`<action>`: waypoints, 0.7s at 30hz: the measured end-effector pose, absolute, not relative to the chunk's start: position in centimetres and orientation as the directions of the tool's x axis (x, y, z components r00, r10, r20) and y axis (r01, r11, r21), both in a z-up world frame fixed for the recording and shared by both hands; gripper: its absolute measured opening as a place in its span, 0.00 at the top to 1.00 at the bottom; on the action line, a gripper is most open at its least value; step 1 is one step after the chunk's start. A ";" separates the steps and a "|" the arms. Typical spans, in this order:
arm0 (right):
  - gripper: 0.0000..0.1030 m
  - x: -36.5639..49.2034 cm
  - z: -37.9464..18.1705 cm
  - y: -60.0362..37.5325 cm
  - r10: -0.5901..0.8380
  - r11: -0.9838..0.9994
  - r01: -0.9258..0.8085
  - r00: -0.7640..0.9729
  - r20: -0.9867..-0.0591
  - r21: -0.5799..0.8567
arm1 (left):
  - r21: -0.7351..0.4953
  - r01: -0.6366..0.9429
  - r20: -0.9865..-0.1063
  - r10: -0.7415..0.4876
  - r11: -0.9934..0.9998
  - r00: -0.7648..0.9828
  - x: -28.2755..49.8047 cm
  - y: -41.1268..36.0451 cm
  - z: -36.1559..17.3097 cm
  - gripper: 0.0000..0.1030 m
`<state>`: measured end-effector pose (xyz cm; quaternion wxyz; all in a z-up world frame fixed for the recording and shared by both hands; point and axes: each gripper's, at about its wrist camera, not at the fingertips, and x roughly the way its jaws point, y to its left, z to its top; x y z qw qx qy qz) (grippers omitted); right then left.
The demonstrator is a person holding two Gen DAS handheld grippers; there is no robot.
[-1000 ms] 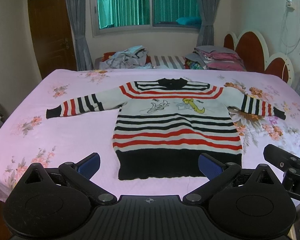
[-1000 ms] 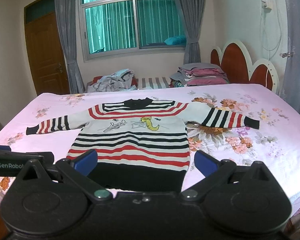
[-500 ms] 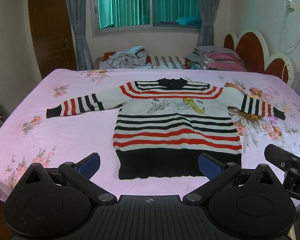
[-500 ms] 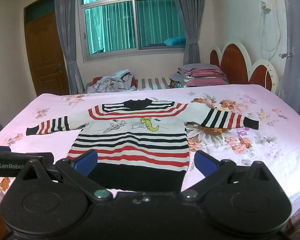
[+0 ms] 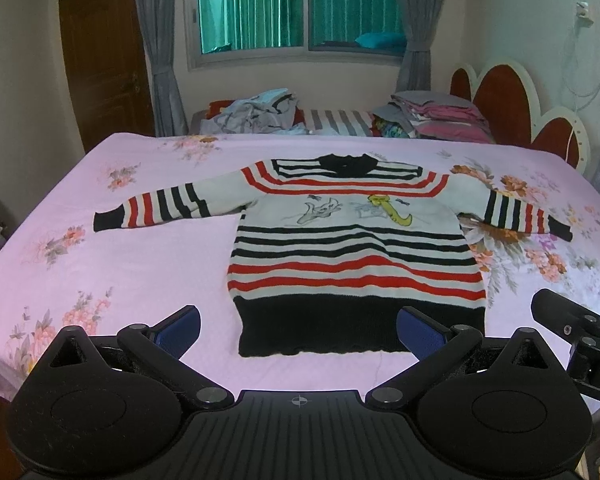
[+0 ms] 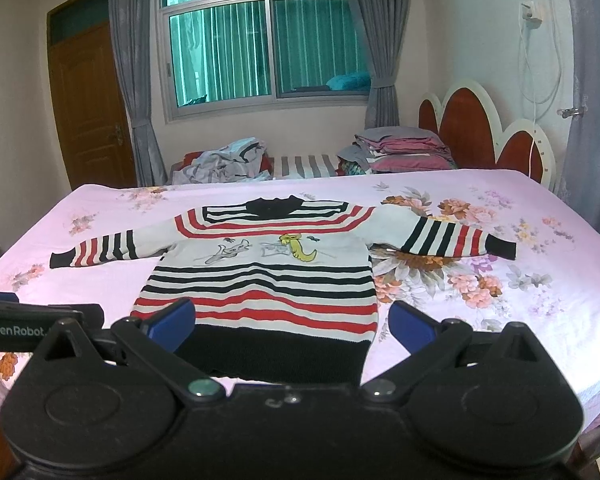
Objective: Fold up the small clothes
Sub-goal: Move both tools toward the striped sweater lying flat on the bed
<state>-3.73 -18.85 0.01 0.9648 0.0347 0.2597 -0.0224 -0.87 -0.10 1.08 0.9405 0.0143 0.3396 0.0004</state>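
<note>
We have the striped sweater [image 5: 352,248] lying flat, front up, on the pink floral bedsheet [image 5: 112,264], both sleeves spread out to the sides. Collar points toward the window [image 5: 300,8]; the black hem is the edge nearest us. Cartoon print sits on the chest, between the upper red stripes and the black ones below.

Left gripper [image 5: 298,326]: jaws wide apart, nothing between them. It hangs short of the sweater's hem, not touching the cloth. One blue pad [image 5: 178,328] shows over bare sheet to the left of the hem; the other overlaps the hem's right corner in view.

Right gripper [image 6: 292,322]: jaws also wide apart and holding nothing. It sits on the near side of the sweater, hem framed between the two blue pads [image 6: 170,320]. We cannot tell its height over the sheet.

Each gripper shows at the edge of the other's view, so the two are side by side on the hem side of the sweater.

Beyond the sweater's collar, past the far edge of the bed: a loose clothes heap [image 5: 256,114] and a stack of folded bedding [image 5: 440,118]. The scalloped red headboard [image 5: 512,100] is off toward the sweater's right-hand sleeve as we view it, and the wooden door [image 5: 104,64] toward the other sleeve.
</note>
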 end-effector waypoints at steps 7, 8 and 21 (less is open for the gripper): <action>0.00 -3.9 0.0 -18.8 -0.032 0.996 0.069 0.865 -0.500 0.055 | 0.028 0.009 -0.640 0.011 1.000 0.769 -0.9 0.0 1.0 0.00; 0.00 -3.9 0.0 -18.9 -0.033 0.996 0.071 0.865 -0.501 0.056 | 0.027 0.010 -0.640 0.010 1.000 0.768 -0.9 -0.1 1.1 0.00; 0.00 -2.7 -0.6 -19.0 -0.044 0.995 0.082 0.850 -0.524 0.051 | 0.034 -0.004 -0.662 0.025 0.999 0.750 0.9 0.4 0.3 0.00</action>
